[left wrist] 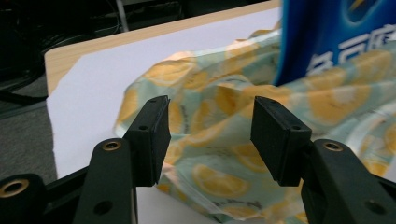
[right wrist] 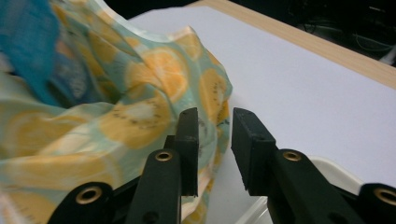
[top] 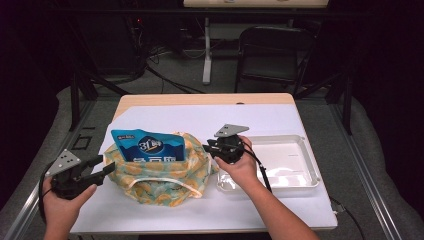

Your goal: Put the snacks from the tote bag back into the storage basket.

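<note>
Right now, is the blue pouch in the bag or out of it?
In. The blue pouch stands upright inside the lemon-print bag, its lower part hidden by the fabric and its top sticking out above the rim.

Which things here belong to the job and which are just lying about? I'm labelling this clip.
In the job:
- lemon-print bag
- blue pouch standing in it
- left gripper, open beside the bag
- right gripper, open at the bag's edge

Lying about:
- clear tray
- folding chair
</note>
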`<act>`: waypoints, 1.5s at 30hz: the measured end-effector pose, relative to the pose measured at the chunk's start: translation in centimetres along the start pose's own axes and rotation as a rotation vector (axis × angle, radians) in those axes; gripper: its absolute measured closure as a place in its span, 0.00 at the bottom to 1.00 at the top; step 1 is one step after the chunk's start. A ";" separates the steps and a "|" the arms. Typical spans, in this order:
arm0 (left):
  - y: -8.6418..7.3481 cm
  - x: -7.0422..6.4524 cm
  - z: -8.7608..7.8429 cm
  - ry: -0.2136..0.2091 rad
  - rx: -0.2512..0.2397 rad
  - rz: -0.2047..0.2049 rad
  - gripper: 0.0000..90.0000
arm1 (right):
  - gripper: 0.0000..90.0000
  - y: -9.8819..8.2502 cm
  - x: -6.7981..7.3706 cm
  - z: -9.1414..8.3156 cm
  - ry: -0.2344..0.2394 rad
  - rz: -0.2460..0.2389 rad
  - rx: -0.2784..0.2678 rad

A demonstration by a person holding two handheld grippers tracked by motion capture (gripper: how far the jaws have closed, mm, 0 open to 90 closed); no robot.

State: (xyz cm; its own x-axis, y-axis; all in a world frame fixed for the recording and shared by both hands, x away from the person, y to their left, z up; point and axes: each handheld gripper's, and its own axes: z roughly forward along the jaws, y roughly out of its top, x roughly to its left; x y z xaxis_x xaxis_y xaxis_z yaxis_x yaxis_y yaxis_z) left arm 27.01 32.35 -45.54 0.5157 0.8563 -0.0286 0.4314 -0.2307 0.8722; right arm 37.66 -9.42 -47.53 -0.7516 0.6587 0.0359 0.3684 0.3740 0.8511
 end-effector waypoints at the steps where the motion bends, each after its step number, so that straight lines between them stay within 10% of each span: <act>1: -0.1 -0.4 0.0 -0.011 0.002 0.005 0.52 | 0.79 0.0 0.2 -0.4 0.006 -0.001 -0.011; 12: -0.8 -2.2 0.8 -0.058 0.035 0.049 0.47 | 0.67 -0.9 5.0 -2.8 0.152 -0.095 -0.052; 23: -1.6 -2.8 1.9 -0.073 0.054 0.045 0.43 | 0.56 -1.5 7.4 -1.7 0.179 -0.166 -0.043; 37: -2.0 -3.2 1.7 -0.077 0.073 0.092 0.98 | 0.97 -2.0 7.6 -1.1 0.207 -0.182 0.002; 45: -2.8 -3.5 1.3 -0.085 0.093 0.096 1.00 | 0.81 -2.0 7.8 -1.7 0.213 -0.184 -0.028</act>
State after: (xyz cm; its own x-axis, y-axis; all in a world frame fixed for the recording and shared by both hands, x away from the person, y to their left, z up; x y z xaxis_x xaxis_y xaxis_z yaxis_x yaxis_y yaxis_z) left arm 24.93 29.38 -48.54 0.6170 0.7870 0.0075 0.4420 -0.3544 0.8240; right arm 30.11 -6.12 -48.06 -0.9037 0.4279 -0.0137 0.2019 0.4542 0.8677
